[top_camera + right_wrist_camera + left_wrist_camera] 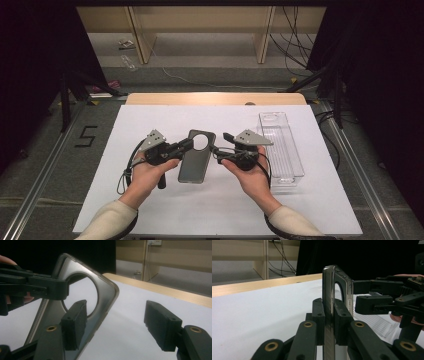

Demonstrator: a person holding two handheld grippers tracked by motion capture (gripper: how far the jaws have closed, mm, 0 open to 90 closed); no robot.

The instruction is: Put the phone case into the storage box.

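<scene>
White board (pixel 220 210) covers the table, w/ dark curtains at both sides and a wooden shelf behind. On its right part lies a clear plastic tray (pixel 280 145). At centre, a smoky translucent phone case (pixel 197 156) w/ round camera hole is held above the board. Left gripper (pixel 189 143) is clamped tight on the case's left edge. Right gripper (pixel 221 142) sits just beside the case's right edge, jaws apart, not pressing it.
</scene>
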